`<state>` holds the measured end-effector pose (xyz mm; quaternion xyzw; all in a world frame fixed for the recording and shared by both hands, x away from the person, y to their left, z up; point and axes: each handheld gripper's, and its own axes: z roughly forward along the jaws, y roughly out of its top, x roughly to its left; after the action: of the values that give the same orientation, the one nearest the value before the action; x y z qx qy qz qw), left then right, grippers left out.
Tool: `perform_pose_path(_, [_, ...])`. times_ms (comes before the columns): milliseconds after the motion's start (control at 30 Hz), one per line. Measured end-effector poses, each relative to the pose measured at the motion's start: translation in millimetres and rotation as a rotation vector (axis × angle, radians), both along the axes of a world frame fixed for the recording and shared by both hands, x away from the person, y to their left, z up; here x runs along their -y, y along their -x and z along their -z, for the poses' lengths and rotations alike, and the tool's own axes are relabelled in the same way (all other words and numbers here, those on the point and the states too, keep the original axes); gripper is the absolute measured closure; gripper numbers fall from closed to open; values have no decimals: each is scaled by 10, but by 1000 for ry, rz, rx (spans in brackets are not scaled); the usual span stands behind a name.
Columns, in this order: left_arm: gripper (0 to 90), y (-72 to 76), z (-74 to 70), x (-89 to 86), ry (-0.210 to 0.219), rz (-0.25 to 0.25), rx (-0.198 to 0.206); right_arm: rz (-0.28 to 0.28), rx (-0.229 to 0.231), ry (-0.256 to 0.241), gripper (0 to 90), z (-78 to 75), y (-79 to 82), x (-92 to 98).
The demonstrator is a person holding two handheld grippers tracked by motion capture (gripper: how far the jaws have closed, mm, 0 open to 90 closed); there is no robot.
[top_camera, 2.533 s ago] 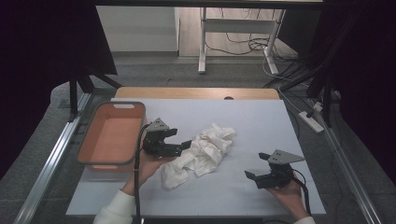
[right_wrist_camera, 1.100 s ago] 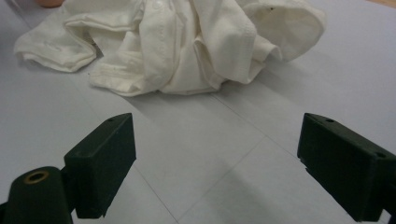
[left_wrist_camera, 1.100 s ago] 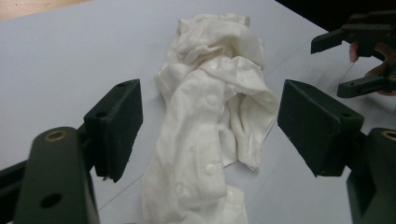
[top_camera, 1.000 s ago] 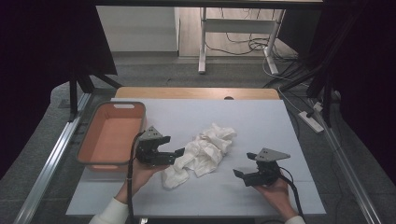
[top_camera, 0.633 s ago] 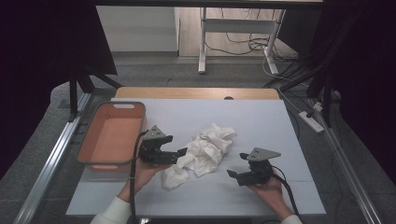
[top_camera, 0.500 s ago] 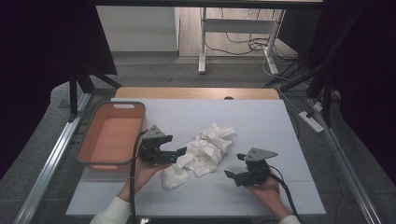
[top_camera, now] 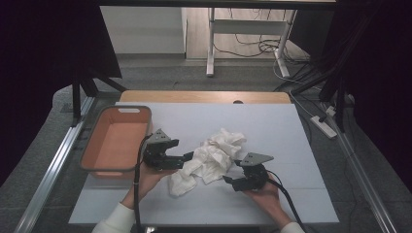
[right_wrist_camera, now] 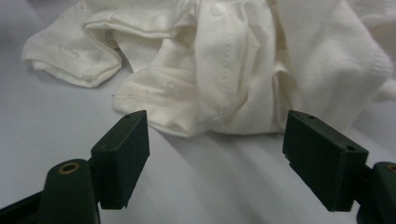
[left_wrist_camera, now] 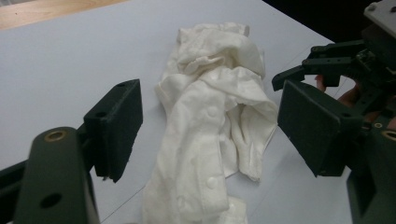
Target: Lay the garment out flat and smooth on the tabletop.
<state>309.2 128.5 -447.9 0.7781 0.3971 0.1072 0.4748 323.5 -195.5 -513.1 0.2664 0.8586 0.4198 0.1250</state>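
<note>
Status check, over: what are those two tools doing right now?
Left tool open, right tool open. White garment crumpled between them, ungripped. Orange bin off left; nothing blocking.

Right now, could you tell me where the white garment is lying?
In the high view, the white garment lies crumpled mid-table between the left tool and right tool, right of the orange bin.

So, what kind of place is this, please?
Probably a lab or test workspace, not a home. A white table stands between dark curtains, loose cables and a power strip lie on the floor, and a hand-held gripper reaches toward a white garment.
</note>
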Motion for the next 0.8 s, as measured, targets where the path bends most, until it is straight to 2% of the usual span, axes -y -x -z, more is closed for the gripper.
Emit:
perform_pose_path(233, [232,20,16,-25,-2,-6,-7,4,-13,44,299,84,-95,-158])
perform_pose_path(467, [232,30,27,-54,-1,-18,-6,12,-8,42,343,88,-145,-188])
perform_pose_path(567, [232,32,27,-51,1,-20,-5,9,-13,53,446,99,-154,-190])
perform_pose_path(733, [232,53,32,-43,-3,-22,-6,16,6,78,708,92,-182,-166])
perform_pose_path(767, [232,60,33,-42,-4,-22,-7,17,6,78,745,90,-187,-160])
perform_pose_path(800, [232,60,33,-42,-4,-22,-7,17,6,78,745,90,-187,-160])
